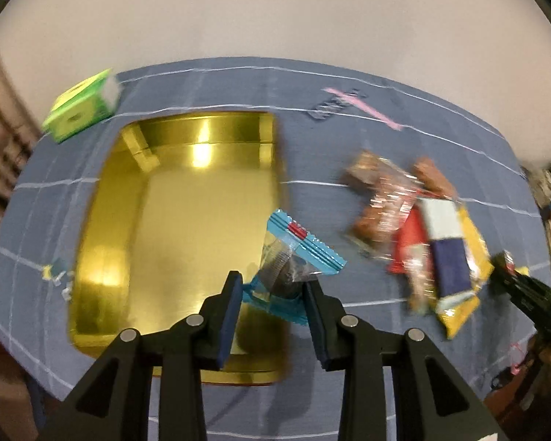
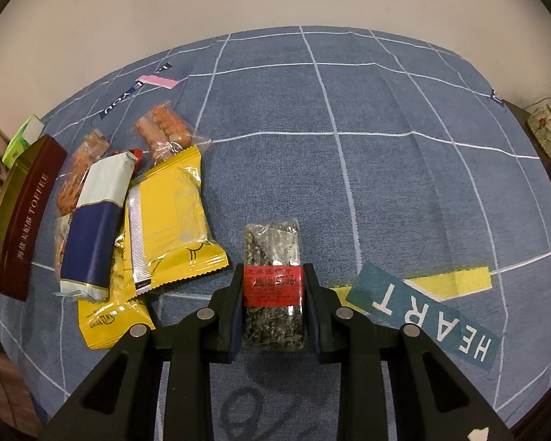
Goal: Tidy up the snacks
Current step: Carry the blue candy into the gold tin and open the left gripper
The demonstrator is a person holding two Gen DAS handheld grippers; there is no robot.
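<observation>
Since the gold tin (image 1: 128, 242) sits open and bare on the blue checked cloth (image 2: 385, 183), we read it as the destination, lying from 9 to 6 o'clock in the left wrist view, its dark red TOFFEE lid (image 2: 25, 217) leaning along its side at 9 o'clock in the right wrist view. We see nothing inside it.

We take the loose heap of snacks (image 2: 136, 220) as the source pile: yellow packets, a navy and white bar, clear bags of orange crackers, all overlapping at 9 to 10 o'clock of the right view, at 3 o'clock in the left. A green carton (image 1: 82, 110) stands off at 10 o'clock, beyond the tin's far corner.

Our left gripper (image 1: 272, 286) points steeply down and is closed on a blue-edged clear packet (image 1: 294, 257) with a dark round biscuit inside, pads pinching its lower end. The packet hangs over the tin's right rim, so we judge a drop-in is next; motion blur makes the exact height hard to call.

Our right gripper (image 2: 273, 301) also tips steeply down, near the middle of the cloth, clear of the pile at 5 o'clock. Its pads clamp narrow on a clear seaweed-sesame pack (image 2: 273, 283), gripped across the red label, long axis running away from us. Probably parked, waiting its turn at the tin.
</observation>
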